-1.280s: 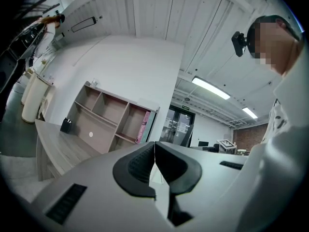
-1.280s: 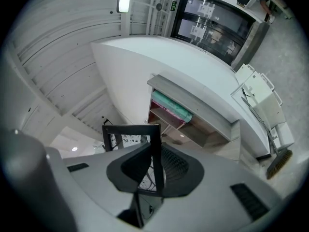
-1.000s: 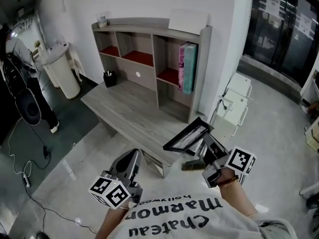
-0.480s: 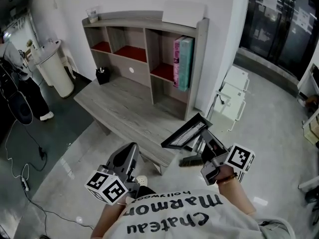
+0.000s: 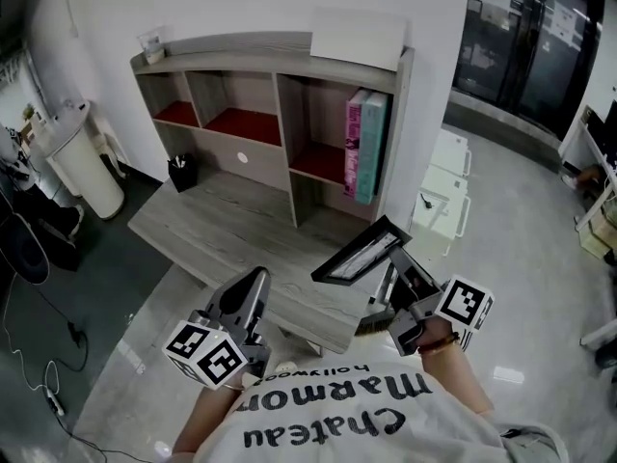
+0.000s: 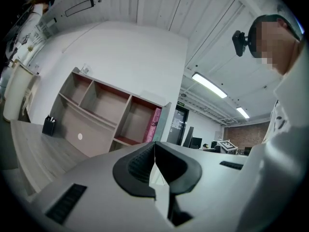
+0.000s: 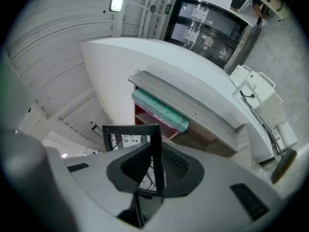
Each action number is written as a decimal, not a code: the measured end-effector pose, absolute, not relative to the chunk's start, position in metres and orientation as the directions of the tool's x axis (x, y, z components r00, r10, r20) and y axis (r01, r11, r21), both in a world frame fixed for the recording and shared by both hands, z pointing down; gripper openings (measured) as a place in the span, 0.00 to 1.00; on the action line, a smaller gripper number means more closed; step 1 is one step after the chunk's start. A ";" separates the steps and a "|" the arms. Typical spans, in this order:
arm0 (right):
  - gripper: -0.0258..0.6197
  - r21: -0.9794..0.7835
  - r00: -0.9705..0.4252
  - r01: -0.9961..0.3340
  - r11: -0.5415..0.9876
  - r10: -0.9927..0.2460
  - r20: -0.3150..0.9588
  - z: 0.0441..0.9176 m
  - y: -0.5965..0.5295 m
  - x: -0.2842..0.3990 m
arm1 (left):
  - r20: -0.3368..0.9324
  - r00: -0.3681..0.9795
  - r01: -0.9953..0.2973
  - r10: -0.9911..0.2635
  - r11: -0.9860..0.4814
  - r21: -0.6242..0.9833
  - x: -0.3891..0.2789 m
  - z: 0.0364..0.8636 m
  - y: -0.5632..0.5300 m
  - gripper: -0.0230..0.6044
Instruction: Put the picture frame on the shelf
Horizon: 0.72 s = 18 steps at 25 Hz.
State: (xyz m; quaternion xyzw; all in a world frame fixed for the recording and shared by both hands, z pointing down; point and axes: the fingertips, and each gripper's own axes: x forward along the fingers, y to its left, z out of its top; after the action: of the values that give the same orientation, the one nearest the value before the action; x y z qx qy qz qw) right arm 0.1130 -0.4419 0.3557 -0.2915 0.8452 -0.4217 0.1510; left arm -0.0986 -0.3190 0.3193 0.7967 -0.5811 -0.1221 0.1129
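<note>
The black picture frame hangs tilted over the desk's near right corner, gripped at its lower edge by my right gripper. In the right gripper view the frame stands between the jaws, which are shut on its right bar. The grey shelf unit with red-floored compartments stands at the back of the desk, beyond the frame; it also shows in the left gripper view as the shelf unit. My left gripper is held low at the desk's front edge, shut and holding nothing; its pads meet.
Pink and teal books stand in the shelf's right compartment. A black pen cup sits on the desk's left. A white sheet lies on the shelf top, a small cup at its left end. White bin left; white boxes right.
The view has shifted so the desk and shelf sit closer and more centred. The right gripper keeps the frame at the same tilt; the left gripper stays shut and low.
</note>
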 end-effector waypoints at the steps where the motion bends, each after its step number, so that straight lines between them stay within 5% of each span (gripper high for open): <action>1: 0.15 -0.802 -0.785 -0.346 0.487 -0.618 -0.037 0.349 -0.446 0.103 | -0.069 0.303 -0.899 -0.951 -0.309 0.310 -0.108 0.313 -0.326 0.06; 18: 0.15 -0.760 -0.714 -0.407 0.506 -0.696 -0.082 0.319 -0.515 -0.019 | -0.120 0.345 -0.882 -0.931 -0.365 0.298 -0.258 0.293 -0.401 0.06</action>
State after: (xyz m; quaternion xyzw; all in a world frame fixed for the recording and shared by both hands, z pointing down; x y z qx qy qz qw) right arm -0.0190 -0.5147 0.3187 -0.3257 0.8463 -0.3750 0.1925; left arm -0.2581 -0.4013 0.2935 0.8151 -0.5560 -0.1353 0.0905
